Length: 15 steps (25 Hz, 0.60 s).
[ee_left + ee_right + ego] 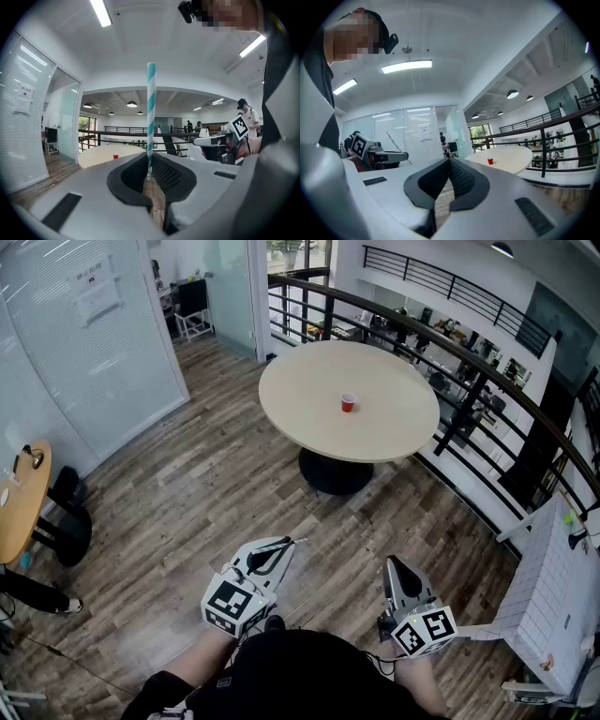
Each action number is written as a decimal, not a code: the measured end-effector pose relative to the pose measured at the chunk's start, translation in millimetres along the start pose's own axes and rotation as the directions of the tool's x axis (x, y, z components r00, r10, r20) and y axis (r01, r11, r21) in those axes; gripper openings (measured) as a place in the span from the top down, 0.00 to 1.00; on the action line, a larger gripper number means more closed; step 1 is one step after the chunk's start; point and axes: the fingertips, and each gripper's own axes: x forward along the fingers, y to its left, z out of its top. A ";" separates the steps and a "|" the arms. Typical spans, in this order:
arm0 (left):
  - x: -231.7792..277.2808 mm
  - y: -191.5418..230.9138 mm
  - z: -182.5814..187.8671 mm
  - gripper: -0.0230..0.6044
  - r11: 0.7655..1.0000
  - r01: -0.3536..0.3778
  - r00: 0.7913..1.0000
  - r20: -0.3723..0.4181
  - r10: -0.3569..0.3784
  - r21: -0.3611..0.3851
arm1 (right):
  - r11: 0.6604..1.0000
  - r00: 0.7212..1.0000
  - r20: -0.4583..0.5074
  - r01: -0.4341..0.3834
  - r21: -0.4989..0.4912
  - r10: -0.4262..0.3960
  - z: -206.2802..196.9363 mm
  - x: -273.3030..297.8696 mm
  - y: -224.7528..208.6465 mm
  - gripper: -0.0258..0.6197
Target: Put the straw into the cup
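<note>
A small red cup [348,402] stands near the middle of a round beige table [300,381], several steps ahead of me. My left gripper [284,542] is held low and close to my body. It is shut on a teal-and-white striped straw [151,112], which stands upright from the jaw tips. In the left gripper view the cup [115,156] shows far off, left of the straw. My right gripper [391,562] hangs beside the left one; its jaws meet with nothing between them. In the right gripper view the cup [490,161] lies ahead to the right.
A dark metal railing [487,371] curves behind and right of the table. A glass wall [94,343] runs along the left, with a wooden side table [19,502] below it. A white gridded panel [553,587] stands at the right. Wood-plank floor [216,493] lies between me and the table.
</note>
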 end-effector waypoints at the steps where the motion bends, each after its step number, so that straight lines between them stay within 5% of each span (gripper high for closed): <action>1: -0.1 -0.8 -1.2 0.92 1.000 -0.004 1.000 -0.002 0.004 0.006 | 1.000 1.000 -0.002 -0.001 0.001 0.001 -1.4 -0.6 -0.3 0.93; 6: 0.8 -7.4 -6.2 0.92 0.998 -0.026 1.000 -0.016 0.026 0.050 | 1.000 1.000 -0.006 -0.013 0.014 0.013 -6.5 -3.1 -3.1 0.93; 15: 10.6 -31.4 -9.2 0.92 0.999 -0.033 0.999 -0.016 0.032 -0.024 | 0.998 0.999 -0.009 -0.046 0.044 0.046 -5.5 -25.8 -17.9 0.93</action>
